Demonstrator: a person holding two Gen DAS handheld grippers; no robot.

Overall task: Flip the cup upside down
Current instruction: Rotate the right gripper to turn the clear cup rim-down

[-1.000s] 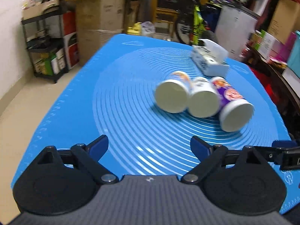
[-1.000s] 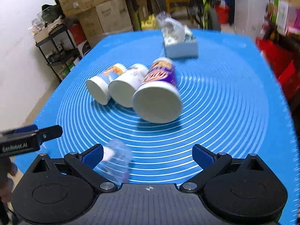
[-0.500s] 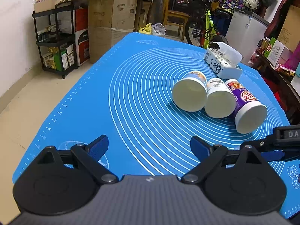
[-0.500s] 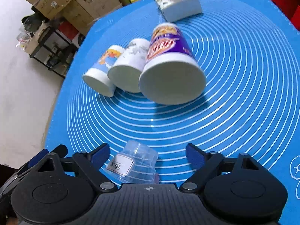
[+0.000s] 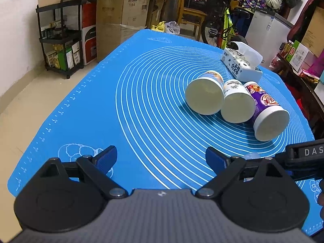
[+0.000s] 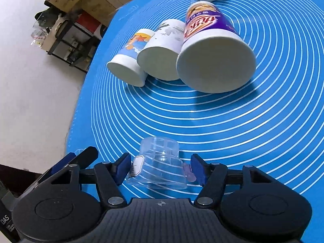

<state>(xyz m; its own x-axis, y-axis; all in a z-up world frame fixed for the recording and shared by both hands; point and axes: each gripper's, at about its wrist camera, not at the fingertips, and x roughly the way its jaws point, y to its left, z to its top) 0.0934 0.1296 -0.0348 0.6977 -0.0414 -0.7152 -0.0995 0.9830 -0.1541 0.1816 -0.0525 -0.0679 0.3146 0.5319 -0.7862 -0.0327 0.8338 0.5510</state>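
The left gripper (image 5: 161, 159) hangs over the near edge of the blue mat (image 5: 85, 109) with its jaws wide and nothing between them, taking no part for now; further right on the mat lie three paper cups on their sides, touching one another in a row: the blue-printed cup (image 6: 129, 60), the white cup (image 6: 162, 50) and the purple cup (image 6: 212, 50); a tissue pack (image 5: 241, 64) sits just behind them; these do not look like the object of the present step. At the right, the right gripper (image 6: 158, 169) has its jaws narrowed around a small clear plastic cup (image 6: 160, 166), the pads at or very near its walls, though whether they already press it I cannot tell; the cup appears to stand with its narrow base upward and its wide rim down toward the mat, so I judge the flip itself largely done; what seems left is to set the cup squarely on its rim, widen the jaws and draw the gripper clear without tipping so light a thing.
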